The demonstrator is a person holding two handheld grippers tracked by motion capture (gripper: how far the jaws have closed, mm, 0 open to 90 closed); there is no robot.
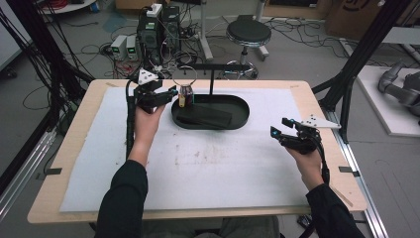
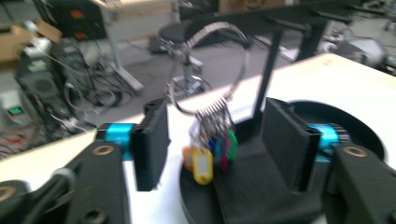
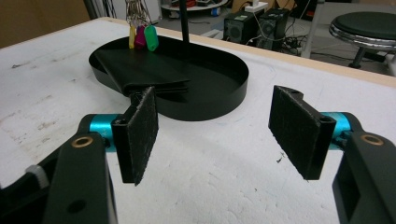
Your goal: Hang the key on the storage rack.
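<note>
1. The left gripper (image 1: 171, 92) hovers at the left end of the black oval tray (image 1: 242, 116), its jaws spread wide with nothing pressed between the pads. In the left gripper view the key ring (image 2: 210, 70) with its bunch of coloured tags (image 2: 210, 151) hangs in the gap between the pads, touching neither.

2. The metal ring appears to hang from the horizontal bar of the black stand (image 1: 213, 79) that rises from the tray, with the tags dangling just above the tray's floor, beside a flat dark folded item (image 1: 205, 116) lying in the tray. Blur hides the exact point where the ring meets the bar.

3. The right gripper (image 1: 277, 130) rests low over the white mat (image 1: 208, 163) on the tabletop, well apart from the tray, jaws likewise wide and empty; its camera looks across at the tray and tags (image 3: 140, 35).

4. Judged from this, the step in hand is the release: the ring seems hung on the stand and the left gripper is letting go.

5. The next move calls for drawing the left gripper straight back, away from the tags, without brushing the ring or swinging it off the bar.
</note>
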